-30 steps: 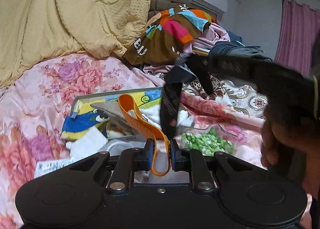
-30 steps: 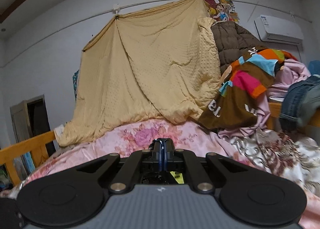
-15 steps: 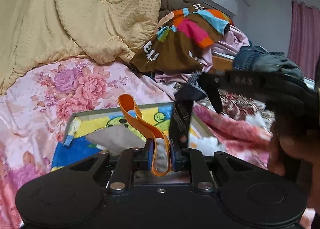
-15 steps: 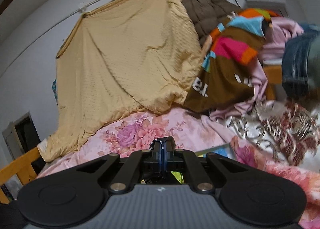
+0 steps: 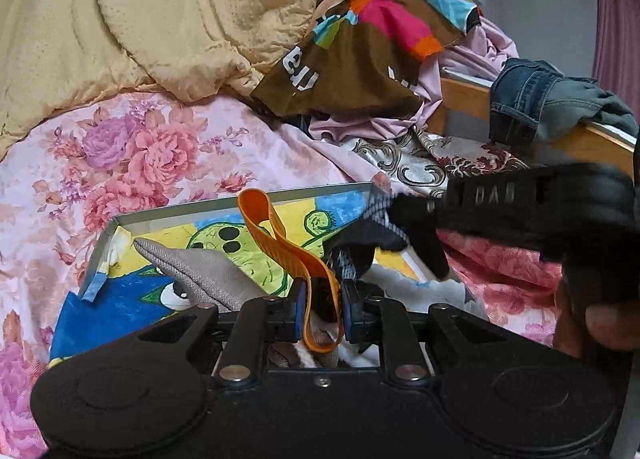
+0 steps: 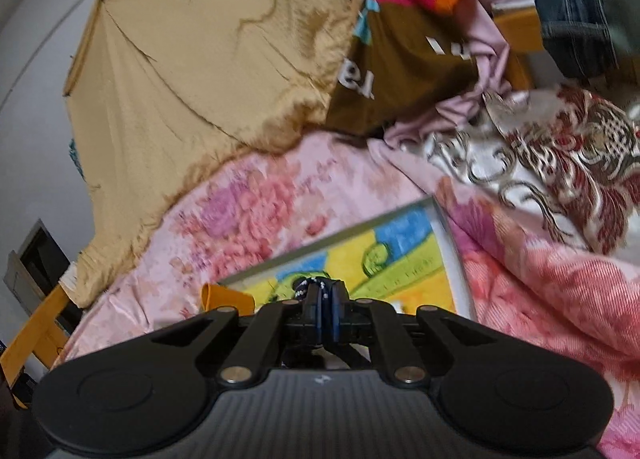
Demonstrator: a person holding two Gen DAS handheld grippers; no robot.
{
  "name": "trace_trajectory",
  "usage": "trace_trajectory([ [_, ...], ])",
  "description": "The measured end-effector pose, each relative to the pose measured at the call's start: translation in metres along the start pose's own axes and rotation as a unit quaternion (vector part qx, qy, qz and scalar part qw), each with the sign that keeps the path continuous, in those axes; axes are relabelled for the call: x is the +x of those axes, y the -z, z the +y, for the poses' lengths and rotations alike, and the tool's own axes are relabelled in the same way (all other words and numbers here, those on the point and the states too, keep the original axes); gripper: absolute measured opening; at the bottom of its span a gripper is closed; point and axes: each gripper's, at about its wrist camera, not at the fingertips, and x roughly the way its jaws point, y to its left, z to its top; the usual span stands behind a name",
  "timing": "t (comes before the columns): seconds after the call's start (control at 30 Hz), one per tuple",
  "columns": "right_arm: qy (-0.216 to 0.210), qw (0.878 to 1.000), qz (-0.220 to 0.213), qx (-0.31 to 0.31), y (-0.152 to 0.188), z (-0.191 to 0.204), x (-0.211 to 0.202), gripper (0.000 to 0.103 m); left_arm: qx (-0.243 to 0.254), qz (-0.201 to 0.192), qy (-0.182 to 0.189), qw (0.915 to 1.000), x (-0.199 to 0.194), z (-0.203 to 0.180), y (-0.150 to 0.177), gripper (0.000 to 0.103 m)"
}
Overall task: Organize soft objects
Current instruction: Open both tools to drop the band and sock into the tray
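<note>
My left gripper [image 5: 323, 299] is shut on an orange elastic loop [image 5: 280, 243], which arches up over a shallow grey-rimmed tray [image 5: 240, 201] with a cartoon picture inside. A grey cloth piece [image 5: 200, 271] lies in the tray. My right gripper [image 6: 322, 295] comes in from the right in the left wrist view. Its jaws are opening, and a black-and-white patterned fabric [image 6: 308, 283] is still pinched between them. That fabric [image 5: 352, 255] hangs down into the tray beside the orange loop.
The tray lies on a pink floral bedcover [image 5: 140, 155]. Behind are a tan blanket [image 5: 160, 19], a brown multicoloured garment [image 5: 360, 51] and jeans [image 5: 532, 99] over a wooden rail. A hand [image 5: 600, 323] shows at the right edge.
Both grippers have moved down and closer to the tray. The right gripper has rolled, and its patterned fabric has come down into the tray next to the orange loop.
</note>
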Motion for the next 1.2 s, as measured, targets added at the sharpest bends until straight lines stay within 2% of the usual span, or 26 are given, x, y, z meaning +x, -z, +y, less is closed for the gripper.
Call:
trace_trajectory([
  [0.27, 0.020, 0.999, 0.028, 0.010, -0.002, -0.019, 0.006, 0.014, 0.014, 0.021, 0.002, 0.9997, 0.021, -0.008, -0.004, 0.021],
  [0.37, 0.024, 0.999, 0.035, 0.015, -0.005, -0.024, 0.007, 0.022, 0.012, 0.024, 0.004, 0.9996, 0.026, -0.012, -0.001, 0.021],
  [0.5, 0.029, 0.999, 0.040, 0.010, -0.006, -0.025, 0.006, 0.043, 0.004, 0.025, 0.003, 0.9997, 0.030, -0.015, -0.001, 0.022],
  [0.63, 0.040, 0.998, 0.042, -0.010, -0.008, -0.020, 0.005, 0.050, -0.017, 0.026, -0.002, 0.9995, 0.029, -0.012, -0.003, 0.026],
  [0.87, 0.040, 0.998, 0.036, -0.018, -0.015, -0.018, -0.005, 0.069, -0.032, 0.025, -0.005, 0.9992, 0.023, -0.011, -0.001, 0.038],
  [0.93, 0.042, 0.998, 0.032, -0.018, -0.017, -0.017, -0.011, 0.074, -0.033, 0.025, -0.008, 0.9991, 0.021, -0.011, 0.000, 0.045],
  [1.0, 0.050, 0.998, 0.028, -0.027, -0.018, -0.014, -0.015, 0.081, -0.035, 0.023, -0.013, 0.9990, 0.017, -0.012, 0.001, 0.058],
  [1.1, 0.061, 0.997, 0.020, -0.037, -0.020, -0.010, -0.024, 0.087, -0.041, 0.012, -0.016, 0.9990, 0.006, -0.012, 0.001, 0.076],
  [1.2, 0.067, 0.997, 0.010, -0.045, -0.022, -0.005, -0.036, 0.090, -0.046, -0.001, -0.022, 0.9987, -0.007, -0.009, -0.001, 0.080],
])
